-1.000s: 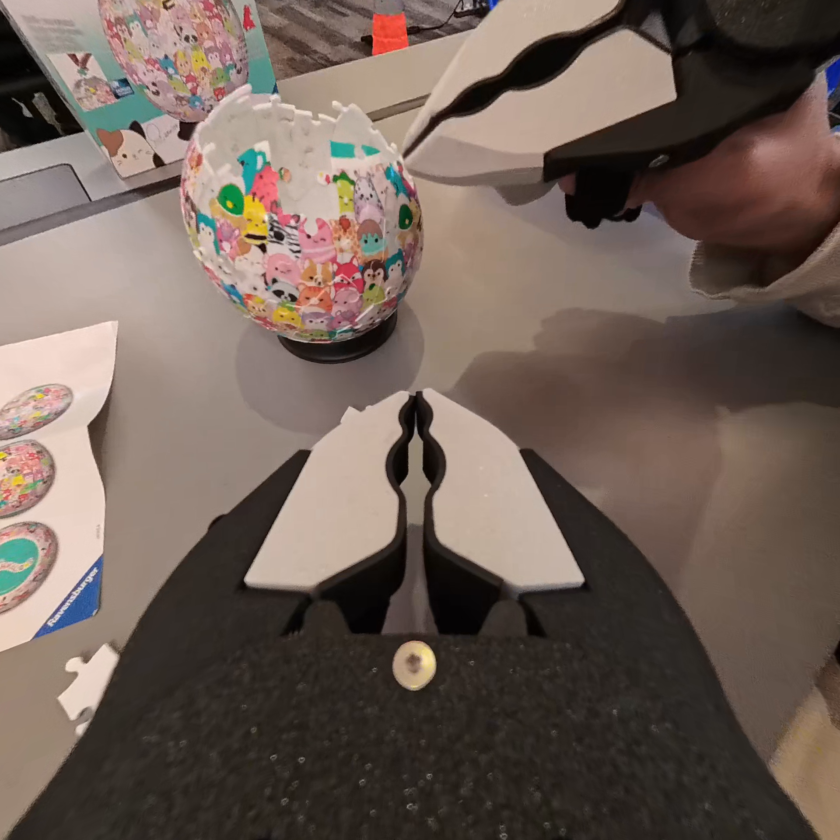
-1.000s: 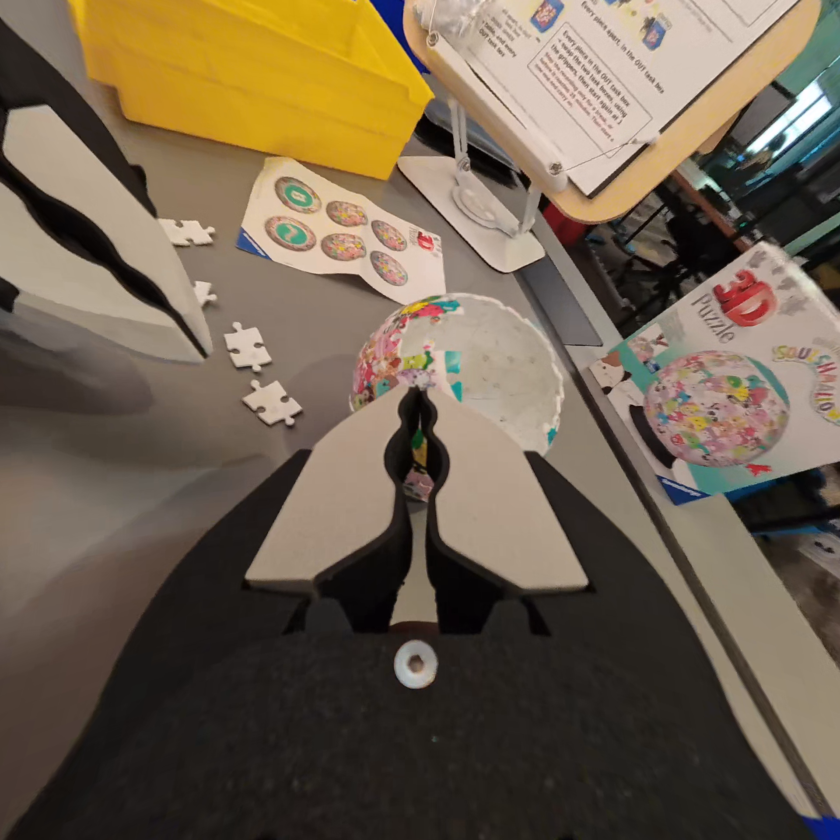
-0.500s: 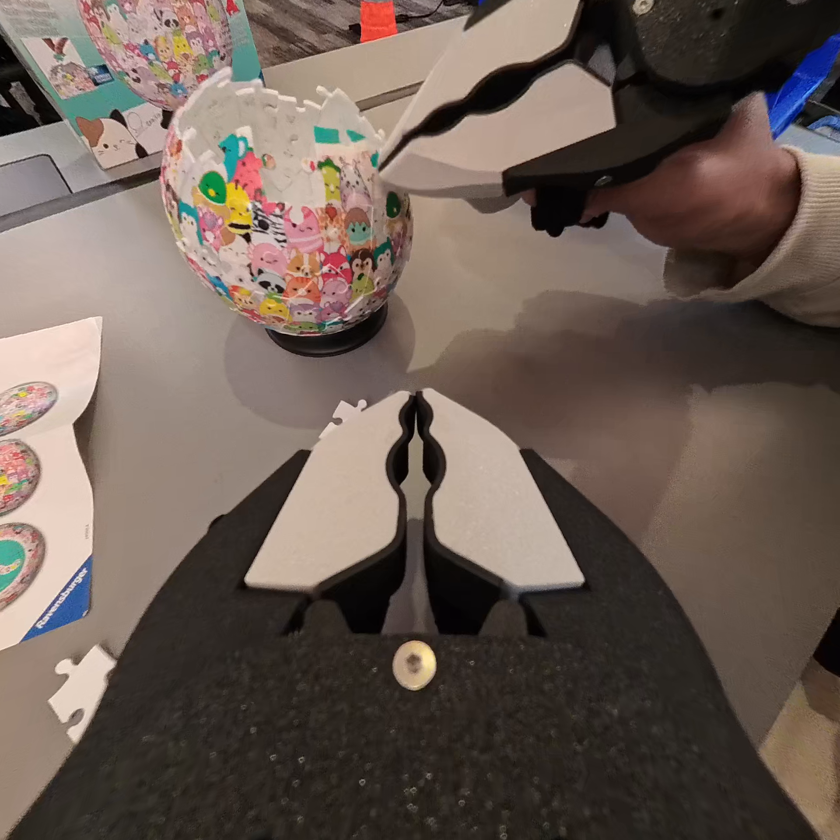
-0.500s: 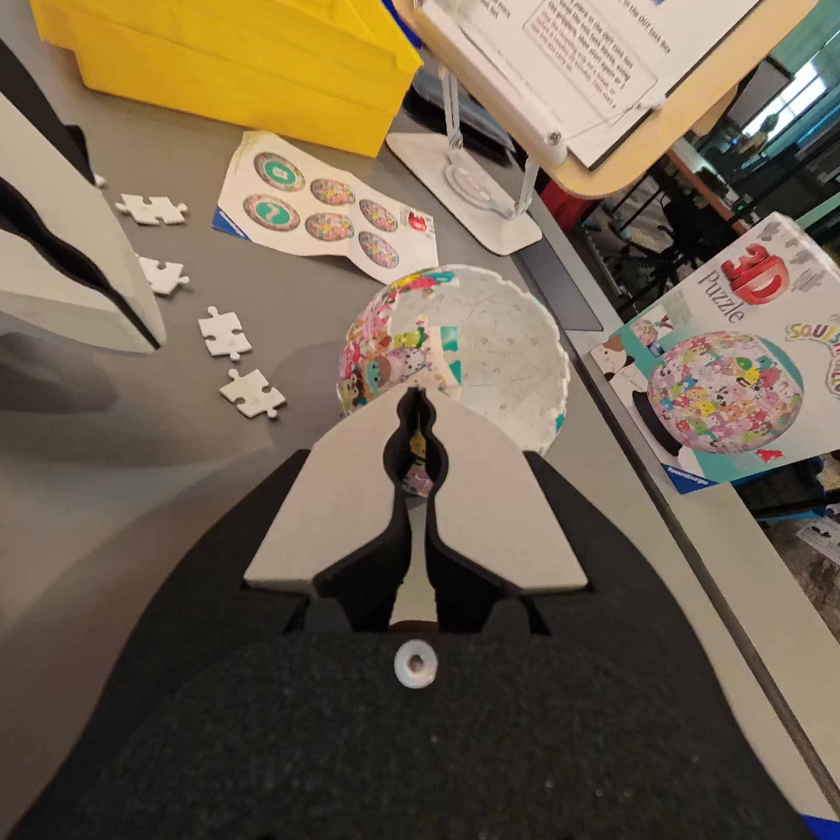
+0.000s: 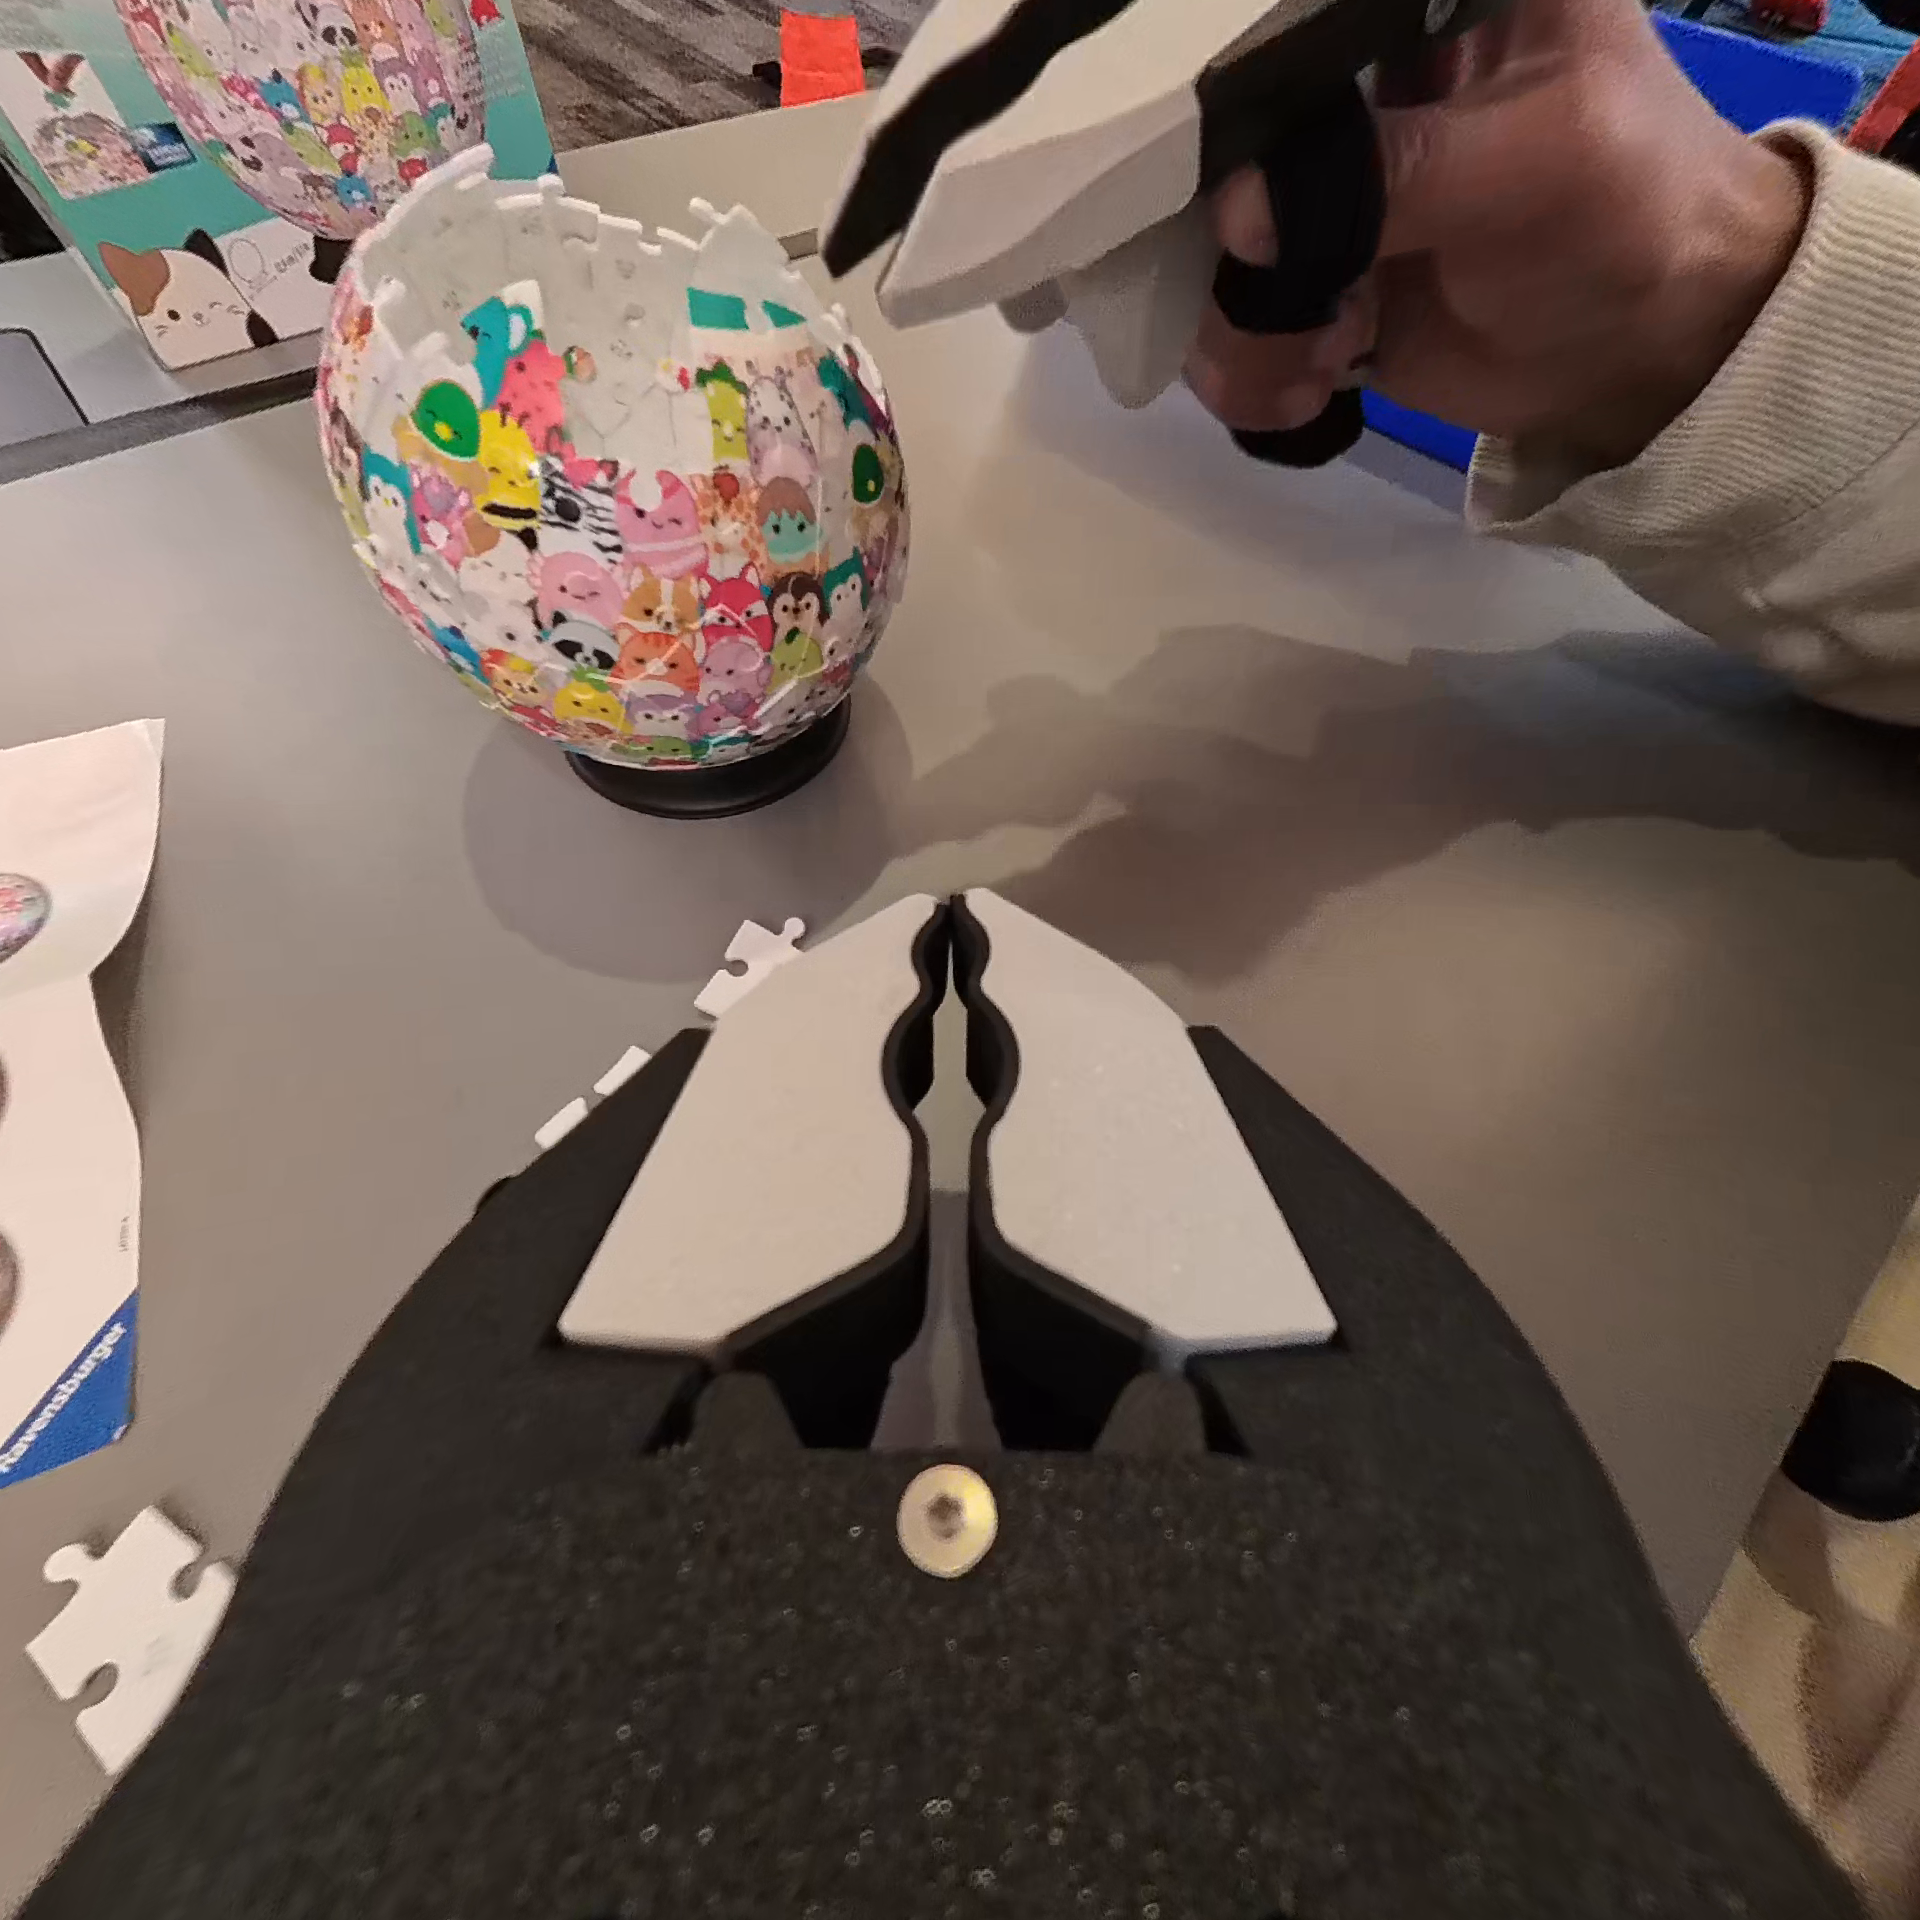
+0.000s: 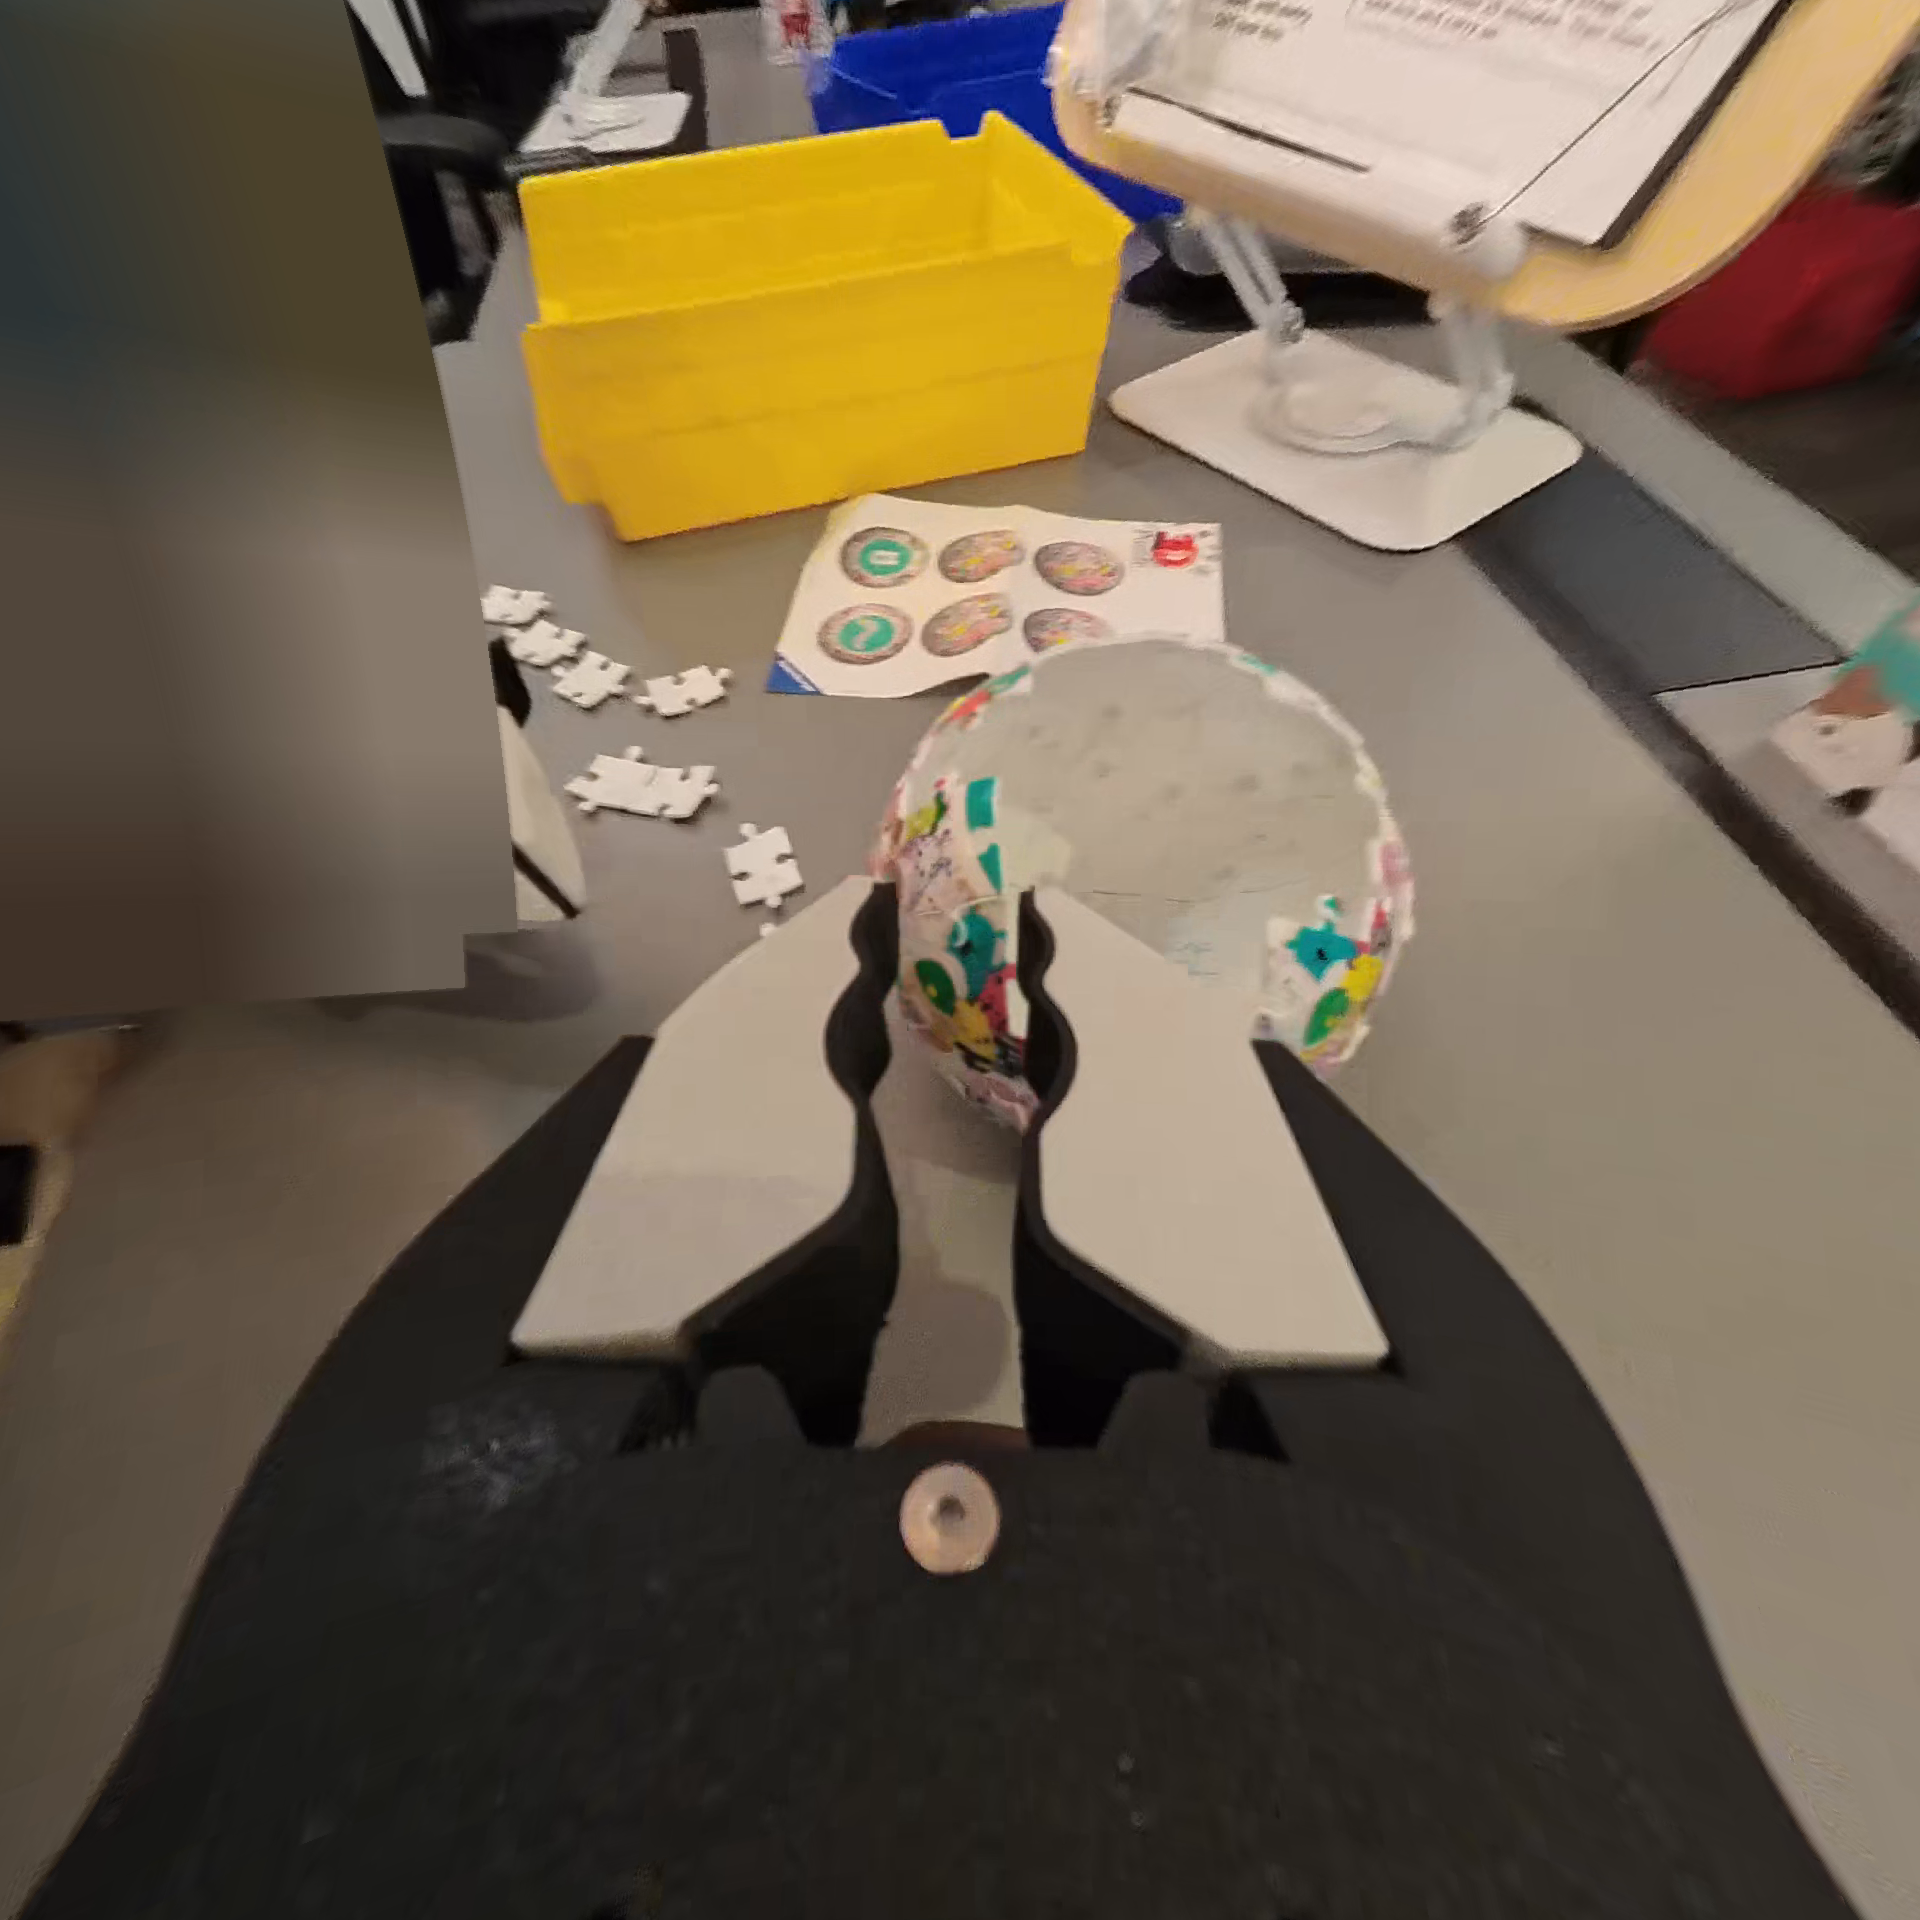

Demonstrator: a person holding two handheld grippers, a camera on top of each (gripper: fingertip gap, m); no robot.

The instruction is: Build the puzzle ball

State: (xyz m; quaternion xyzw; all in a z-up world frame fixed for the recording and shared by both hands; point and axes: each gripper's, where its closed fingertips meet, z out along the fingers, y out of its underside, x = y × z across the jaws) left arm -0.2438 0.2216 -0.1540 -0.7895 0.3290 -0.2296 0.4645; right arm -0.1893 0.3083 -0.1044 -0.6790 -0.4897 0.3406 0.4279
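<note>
- Puzzle ball partly built, open at top with a jagged rim, seated on a black ring stand on the grey table.
- In the right wrist view, ball seen from above: white inside, coloured shell only around the sides.
- Left gripper low over the table, fingers together at the tips, nothing visible between them.
- Right gripper fingers apart, gap clearly visible, empty; ball's near wall shows through the gap (contact with the ball: cannot tell).
- In the left wrist view, right gripper up and to the right of the ball's rim, held by a hand in a cream sleeve.
- Loose white pieces scattered on the table left of the ball; 1 piece just beside the left gripper's tip, another at lower left of that view.
- Instruction sheet flat behind the ball, yellow bin beyond it.
- Puzzle box upright behind the ball.
- Document stand with a clipboard at the far right of the table.
- Right wrist view motion-blurred, fine detail soft.
</note>
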